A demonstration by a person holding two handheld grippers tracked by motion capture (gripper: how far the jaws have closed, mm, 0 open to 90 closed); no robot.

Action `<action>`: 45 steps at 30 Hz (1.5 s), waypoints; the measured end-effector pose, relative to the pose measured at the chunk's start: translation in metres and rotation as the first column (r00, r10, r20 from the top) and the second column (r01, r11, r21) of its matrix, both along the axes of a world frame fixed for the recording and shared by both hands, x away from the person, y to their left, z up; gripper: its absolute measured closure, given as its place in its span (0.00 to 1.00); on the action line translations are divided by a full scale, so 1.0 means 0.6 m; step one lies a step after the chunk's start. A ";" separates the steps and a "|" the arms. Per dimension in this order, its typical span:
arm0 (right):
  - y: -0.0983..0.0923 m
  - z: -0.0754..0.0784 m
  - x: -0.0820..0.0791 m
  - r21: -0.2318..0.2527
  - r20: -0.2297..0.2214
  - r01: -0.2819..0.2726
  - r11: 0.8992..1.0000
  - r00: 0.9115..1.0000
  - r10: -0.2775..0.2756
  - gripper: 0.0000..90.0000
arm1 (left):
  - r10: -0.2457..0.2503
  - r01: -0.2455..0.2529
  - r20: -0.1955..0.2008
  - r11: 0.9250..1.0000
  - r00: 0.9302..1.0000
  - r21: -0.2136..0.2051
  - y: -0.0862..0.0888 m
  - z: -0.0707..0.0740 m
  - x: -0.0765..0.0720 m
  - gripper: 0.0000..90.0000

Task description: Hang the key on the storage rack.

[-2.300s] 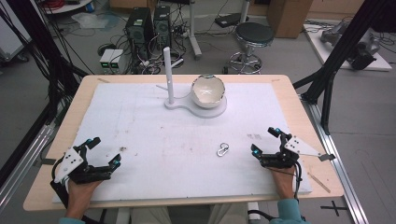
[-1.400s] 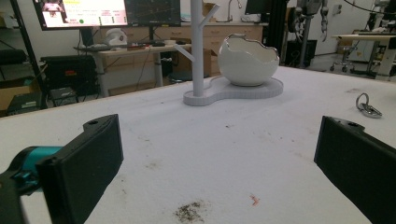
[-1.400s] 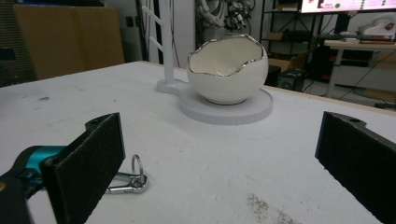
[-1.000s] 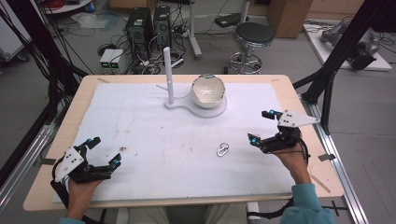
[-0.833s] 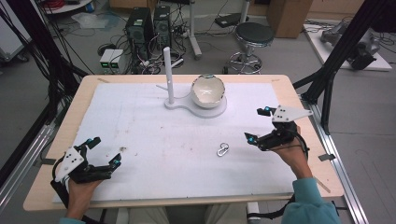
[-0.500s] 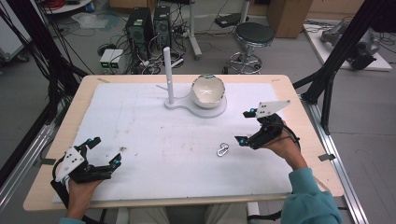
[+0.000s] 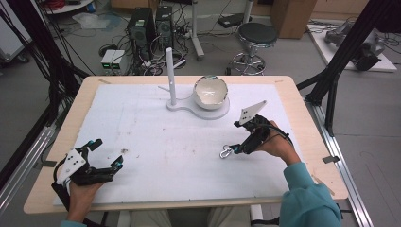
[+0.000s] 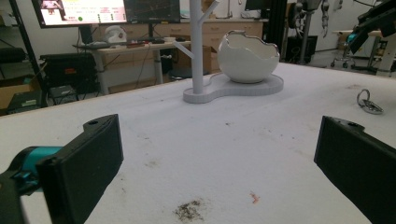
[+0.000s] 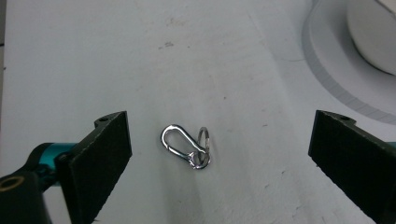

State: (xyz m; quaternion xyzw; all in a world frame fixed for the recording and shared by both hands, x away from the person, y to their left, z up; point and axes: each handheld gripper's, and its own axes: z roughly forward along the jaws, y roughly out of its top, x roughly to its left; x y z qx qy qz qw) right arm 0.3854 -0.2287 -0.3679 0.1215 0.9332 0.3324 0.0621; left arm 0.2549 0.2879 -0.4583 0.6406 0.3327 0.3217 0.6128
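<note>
A silver carabiner with a key ring (image 7: 225,152) lies on the white mat (image 7: 142,118), right of centre. My right gripper (image 7: 234,138) hovers tilted just above and right of it, open. In the right gripper view the carabiner (image 9: 184,145) sits on the mat between the spread jaws of my right gripper (image 9: 219,140), untouched. My left gripper (image 7: 108,152) rests open at the front left, holding nothing; its own view shows my left gripper (image 8: 219,135) wide open and the carabiner (image 8: 369,102) far off to the right.
A white stand with an upright peg (image 7: 170,78) and a cracked-egg bowl (image 7: 211,92) sits at the back centre of the mat. A dark smudge (image 7: 124,151) marks the mat near the left gripper. A stool (image 7: 257,35) and computers stand beyond the table.
My right gripper has travelled from the front right edge forward and leftward, tipping down over the carabiner. The left gripper and the carabiner have stayed put.
</note>
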 end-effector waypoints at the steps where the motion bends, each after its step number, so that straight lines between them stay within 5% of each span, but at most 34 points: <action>1: 0.000 0.000 0.000 0.000 0.000 0.000 1.000 1.000 0.000 0.06 | 0.000 0.000 0.000 1.000 1.000 0.000 0.000 0.000 0.000 0.02; 4: 0.008 -0.006 0.004 -0.039 -0.012 -0.016 0.999 1.000 0.015 0.08 | -0.001 0.001 0.000 1.000 1.000 0.000 0.000 0.000 0.000 0.02; 6: 0.015 -0.013 0.007 -0.066 -0.064 -0.035 0.997 0.997 0.031 0.22 | -0.001 0.001 0.000 1.000 1.000 -0.002 0.000 0.000 0.000 0.02; 8: 0.018 -0.018 0.010 -0.069 -0.093 -0.048 0.996 0.995 0.041 0.25 | -0.001 0.001 -0.001 1.000 1.000 -0.002 0.001 0.000 0.000 0.02; 27: 0.028 -0.045 0.031 -0.188 -0.171 -0.037 0.981 0.985 0.004 0.61 | -0.003 0.003 0.000 1.000 1.000 -0.002 0.001 0.000 0.000 0.02; 45: 0.036 -0.055 0.035 -0.219 -0.210 -0.052 0.974 0.978 0.005 0.82 | -0.007 0.007 0.003 1.000 1.000 -0.001 0.001 0.000 0.000 0.02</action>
